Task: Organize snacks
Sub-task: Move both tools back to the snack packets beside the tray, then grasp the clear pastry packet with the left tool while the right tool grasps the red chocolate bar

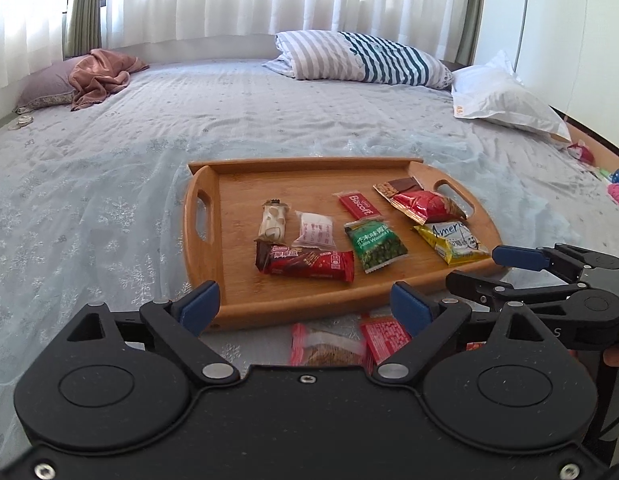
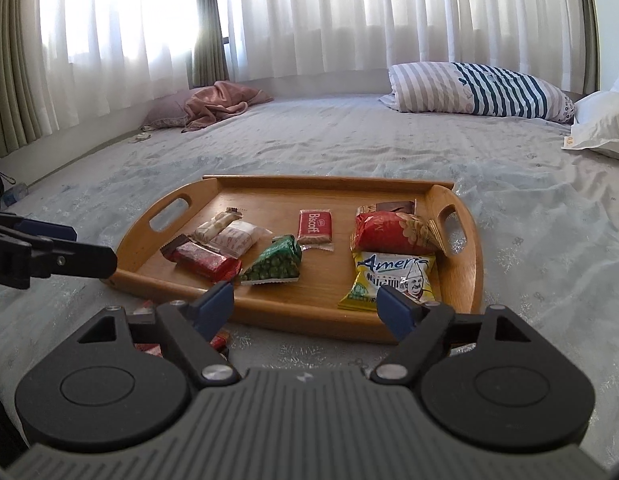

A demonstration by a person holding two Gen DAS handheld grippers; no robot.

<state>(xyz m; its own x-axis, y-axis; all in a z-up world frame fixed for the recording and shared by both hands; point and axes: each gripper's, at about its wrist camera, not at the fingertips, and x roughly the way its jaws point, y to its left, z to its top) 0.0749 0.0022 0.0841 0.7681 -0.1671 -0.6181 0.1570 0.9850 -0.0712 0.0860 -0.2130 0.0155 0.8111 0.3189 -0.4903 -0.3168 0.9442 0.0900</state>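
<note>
We see the bed (image 1: 269, 120) carrying a wooden tray (image 1: 205, 240), two loose snack packets (image 1: 325, 346), striped pillow (image 1: 361, 60), white pillow (image 1: 505, 98), pink cloth (image 1: 101, 76).

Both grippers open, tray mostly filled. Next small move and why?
Probably lower the left gripper onto the pink-wrapped snack just below its fingers. That snack and a red packet lie on the bedspread, outside the wooden tray, and the open, empty left gripper is nearest them.
</note>
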